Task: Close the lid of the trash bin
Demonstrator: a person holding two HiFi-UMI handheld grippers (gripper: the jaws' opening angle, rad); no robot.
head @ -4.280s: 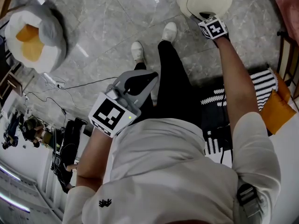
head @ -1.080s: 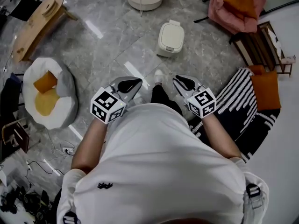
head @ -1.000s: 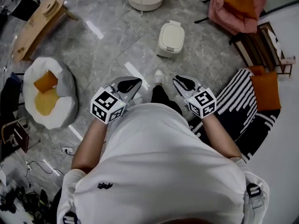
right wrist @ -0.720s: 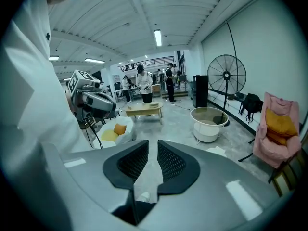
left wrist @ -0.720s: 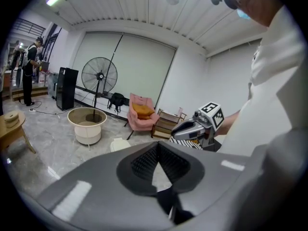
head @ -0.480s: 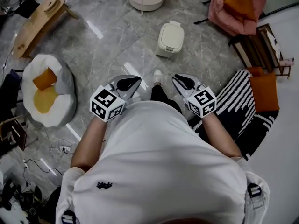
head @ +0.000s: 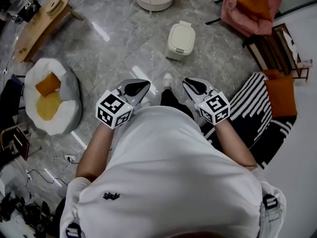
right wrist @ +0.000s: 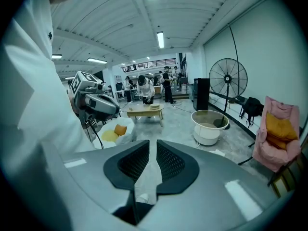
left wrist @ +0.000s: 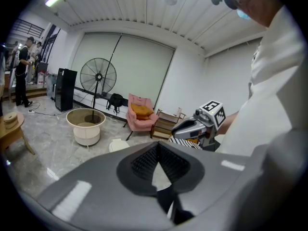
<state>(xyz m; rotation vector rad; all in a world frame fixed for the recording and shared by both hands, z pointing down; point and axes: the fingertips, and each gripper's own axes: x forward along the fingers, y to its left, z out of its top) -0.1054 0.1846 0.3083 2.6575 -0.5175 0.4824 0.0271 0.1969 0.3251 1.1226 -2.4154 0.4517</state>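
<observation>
Judging the trash bin lid (head: 181, 37) already seated, keep both clear of it: left gripper (head: 143, 85) empty, tips together; right gripper (head: 187, 83) empty, jaws narrow, having just been closing.

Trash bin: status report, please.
Left gripper shut, empty. Right gripper slightly open, empty, jaws just been closing. Trash bin on floor ahead, lid down, untouched. Nothing blocking.

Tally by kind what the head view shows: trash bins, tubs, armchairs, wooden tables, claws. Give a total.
Trash bin: 1
Round tub: 1
Pink armchair: 1
Wooden table: 1
Claws: 2, left claw and right claw
Total: 6
</observation>
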